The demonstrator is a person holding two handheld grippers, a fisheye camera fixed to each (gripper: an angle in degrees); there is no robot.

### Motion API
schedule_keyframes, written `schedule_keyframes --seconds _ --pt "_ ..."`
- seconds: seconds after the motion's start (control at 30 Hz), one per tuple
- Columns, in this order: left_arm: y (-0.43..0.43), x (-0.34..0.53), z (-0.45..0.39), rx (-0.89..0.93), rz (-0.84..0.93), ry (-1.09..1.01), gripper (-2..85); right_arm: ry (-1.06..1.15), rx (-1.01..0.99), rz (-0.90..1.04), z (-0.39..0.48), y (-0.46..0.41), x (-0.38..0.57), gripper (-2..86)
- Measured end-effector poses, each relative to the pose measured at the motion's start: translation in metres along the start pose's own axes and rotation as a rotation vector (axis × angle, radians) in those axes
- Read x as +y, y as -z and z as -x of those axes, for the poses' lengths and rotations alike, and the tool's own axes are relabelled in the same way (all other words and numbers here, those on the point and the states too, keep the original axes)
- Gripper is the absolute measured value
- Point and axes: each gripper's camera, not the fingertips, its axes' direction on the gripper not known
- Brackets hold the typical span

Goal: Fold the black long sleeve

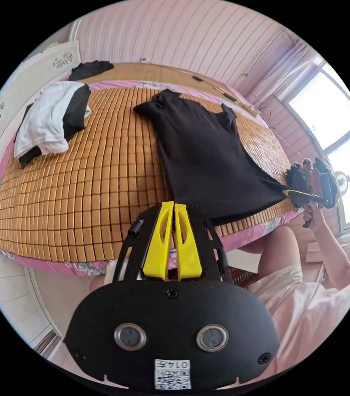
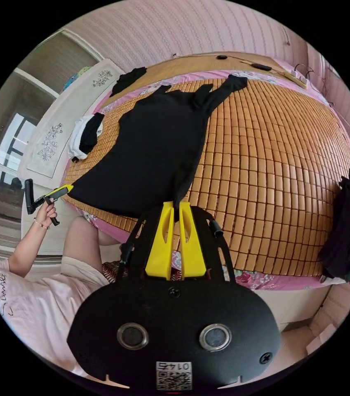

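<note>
**Both claws at the hem corners, garment stretched across the mat**

The black long sleeve (image 1: 199, 156) lies flat on the bamboo mat (image 1: 80, 181) that covers the bed, collar and sleeves at the far side, hem along the near edge. Its long axis runs straight away from the person.

Left claw (image 1: 174, 206): jaws drawn almost together at one hem corner; whether cloth sits between them cannot be told from its own view. In the right gripper view the left claw (image 2: 68, 189) meets the hem's pointed corner, with the hand (image 2: 45, 212) on the handle, forearm raised from below the bed edge.

Right claw (image 2: 176, 206): jaws close together, a tongue of black cloth running down between them, so it appears to pinch that corner.

Judgement: the hem is taut between the two claws, each equally near its corner; the next move likely carries the hem away toward the collar.

A white and black garment (image 1: 51, 119) lies apart, well to the side.
</note>
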Motion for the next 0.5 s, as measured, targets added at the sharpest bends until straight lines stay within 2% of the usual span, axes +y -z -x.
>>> schedule_keyframes --seconds 0.13,0.23,0.5 --pt "-0.015 -0.001 0.000 -0.089 0.137 -0.138 -1.0 0.019 -0.003 0.098 -0.013 -0.001 0.016 1.0" --pt "-0.019 -0.002 0.005 -0.084 0.180 -0.185 -1.0 0.061 -0.005 0.150 -0.014 0.006 0.024 1.2" --pt "-0.053 -0.039 0.037 -0.013 0.268 -0.142 -0.6 0.128 0.021 0.313 -0.023 0.005 0.023 3.0"
